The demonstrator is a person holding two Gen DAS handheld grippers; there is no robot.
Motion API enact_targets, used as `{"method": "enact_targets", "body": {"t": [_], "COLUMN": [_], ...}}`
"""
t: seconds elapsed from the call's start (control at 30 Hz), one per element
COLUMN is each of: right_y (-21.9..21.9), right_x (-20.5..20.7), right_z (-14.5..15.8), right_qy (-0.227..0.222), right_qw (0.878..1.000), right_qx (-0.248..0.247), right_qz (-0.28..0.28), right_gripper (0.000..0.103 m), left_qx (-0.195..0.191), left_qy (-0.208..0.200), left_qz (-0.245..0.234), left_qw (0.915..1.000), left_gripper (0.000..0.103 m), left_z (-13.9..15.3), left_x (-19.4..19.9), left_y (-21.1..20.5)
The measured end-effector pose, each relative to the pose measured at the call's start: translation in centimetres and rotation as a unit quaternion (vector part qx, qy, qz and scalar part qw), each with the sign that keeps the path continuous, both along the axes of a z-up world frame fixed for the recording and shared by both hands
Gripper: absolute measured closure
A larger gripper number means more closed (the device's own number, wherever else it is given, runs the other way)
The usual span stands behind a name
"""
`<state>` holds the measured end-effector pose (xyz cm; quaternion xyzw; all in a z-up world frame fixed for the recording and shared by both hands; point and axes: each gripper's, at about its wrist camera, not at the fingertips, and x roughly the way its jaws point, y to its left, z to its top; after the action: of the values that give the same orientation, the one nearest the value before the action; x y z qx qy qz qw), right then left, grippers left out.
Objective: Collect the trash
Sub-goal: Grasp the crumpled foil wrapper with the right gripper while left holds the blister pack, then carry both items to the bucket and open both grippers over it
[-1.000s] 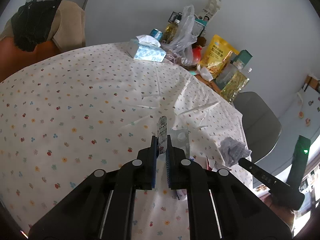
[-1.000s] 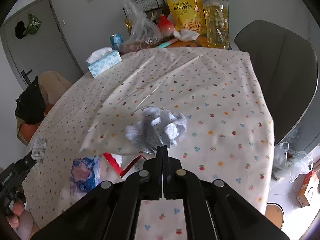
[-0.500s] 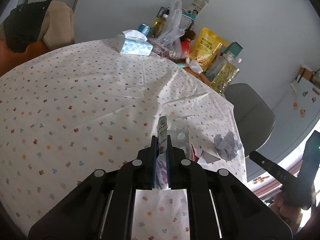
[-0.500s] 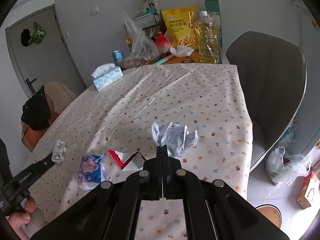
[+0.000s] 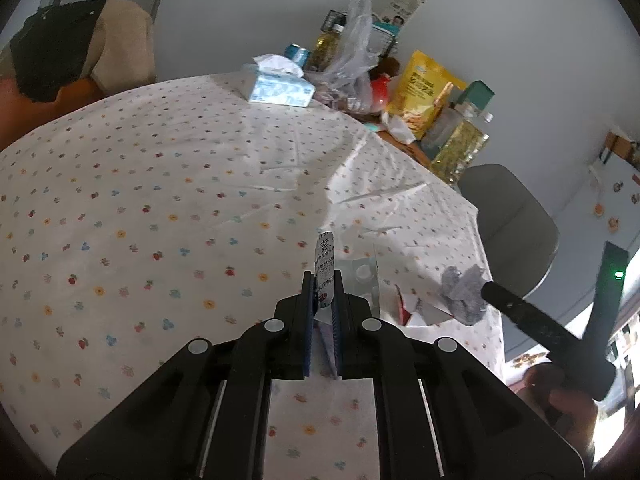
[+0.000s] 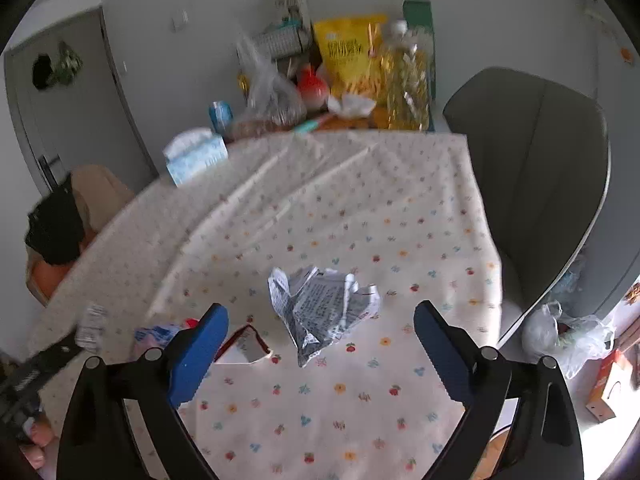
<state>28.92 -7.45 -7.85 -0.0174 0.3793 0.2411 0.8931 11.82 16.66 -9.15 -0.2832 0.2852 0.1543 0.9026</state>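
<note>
The bench [image 6: 400, 208] under its flower-dotted cloth is the biggest thing here, with a grey chair [image 6: 532, 152] just beside its far right edge and a cluster of groceries at the back: a yellow snack bag [image 6: 352, 52], an oil bottle [image 6: 404, 76] and a tissue box [image 6: 196, 156]. Those look like keepers; the trash is gathered near the front edge.

The right hand-held gripper [image 6: 320, 348] has just been opening and its blue pads now stand spread wide. The crumpled printed paper [image 6: 320, 304] sits between them, touching neither pad, so it reads as let go onto the little pile. Just left of it lie a torn red-and-white wrapper [image 6: 244, 346] and a pale blue packet [image 6: 154, 334].

The left hand-held gripper [image 5: 323, 304] is pressed together on a slim printed sachet [image 5: 324, 264] that stands upright out of the jaws, held over the same corner of the bench; a foil blister sheet [image 5: 362, 276] shows just behind it, and I cannot tell whether it is pinched too.

The step in hand seems to be heaping the scraps together. Next, the left piece probably wants bringing over the pile and releasing, while the right goes looking for any stray bit
</note>
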Motion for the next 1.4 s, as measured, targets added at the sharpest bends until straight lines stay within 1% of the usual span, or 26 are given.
{"method": "enact_targets", "body": {"t": [0.1,0.2,0.23,0.27,0.3,0.33,0.4,0.43,0.53,0.7,0.8,0.97,1.17,1.3,1.4], "right_y": [1.0,1.5,1.7,1.8,1.9,2.1,1.8,1.7,1.1,-1.1,-3.0,-7.0,-12.0,-15.2,-18.0], "right_x": [1.2,2.3,2.5,2.7,2.9,3.1,2.9,2.6,1.5,-0.6,-2.0,-4.2,-6.5,-7.6,-8.4], "right_z": [-1.2,-2.2,-2.4,-2.7,-3.0,-3.4,-2.9,-2.7,-2.0,-0.4,0.7,1.9,2.6,2.6,2.2], "right_qy": [0.007,0.02,0.021,0.026,0.036,0.053,0.047,0.051,0.037,0.021,0.014,0.019,0.012,0.009,0.005], "right_qw": [1.0,0.999,0.999,0.999,0.999,0.998,0.998,0.998,0.999,1.0,1.0,0.998,0.994,0.992,0.99], "right_qx": [-0.024,-0.027,-0.028,-0.028,-0.03,-0.033,-0.029,-0.025,-0.024,-0.003,0.018,0.057,0.074,0.074,0.063], "right_qz": [-0.007,-0.014,-0.015,-0.01,-0.002,0.008,0.007,0.009,0.007,-0.002,-0.011,-0.037,-0.075,-0.101,-0.125], "right_gripper": [0.008,0.008,0.014,0.024,0.059,0.065,0.073,0.075,0.077,0.078,0.078,0.078,0.078,0.078,0.078], "left_qx": [-0.003,-0.007,-0.008,-0.01,-0.011,-0.012,-0.012,-0.013,-0.015,-0.014,-0.014,-0.008,0.003,0.009,0.017], "left_qy": [0.004,0.008,0.009,0.009,0.008,0.007,0.004,0.003,-0.002,-0.01,-0.013,-0.014,-0.017,-0.018,-0.019], "left_qz": [0.007,0.013,0.014,0.015,0.014,0.013,0.008,0.006,-0.003,-0.023,-0.038,-0.073,-0.121,-0.151,-0.178], "left_qw": [1.0,0.9999,0.9998,0.9998,0.9998,0.9998,0.9999,0.9999,0.9999,0.9996,0.9991,0.9972,0.9924,0.9883,0.9836], "left_gripper": [0.095,0.095,0.095,0.095,0.095,0.095,0.095,0.095,0.095,0.095,0.095,0.095,0.095,0.095,0.095], "left_z": [-0.4,-0.8,-0.9,-1.0,-1.0,-1.0,-1.0,-0.9,-0.7,-0.2,0.0,0.4,0.8,0.9,1.1], "left_x": [-0.1,-0.1,-0.1,-0.1,-0.1,0.0,0.2,0.2,0.4,0.9,1.1,1.9,2.9,3.6,4.3], "left_y": [0.7,1.4,1.6,1.7,1.7,1.7,1.4,1.2,0.5,-1.3,-2.5,-5.4,-9.6,-12.5,-15.1]}}
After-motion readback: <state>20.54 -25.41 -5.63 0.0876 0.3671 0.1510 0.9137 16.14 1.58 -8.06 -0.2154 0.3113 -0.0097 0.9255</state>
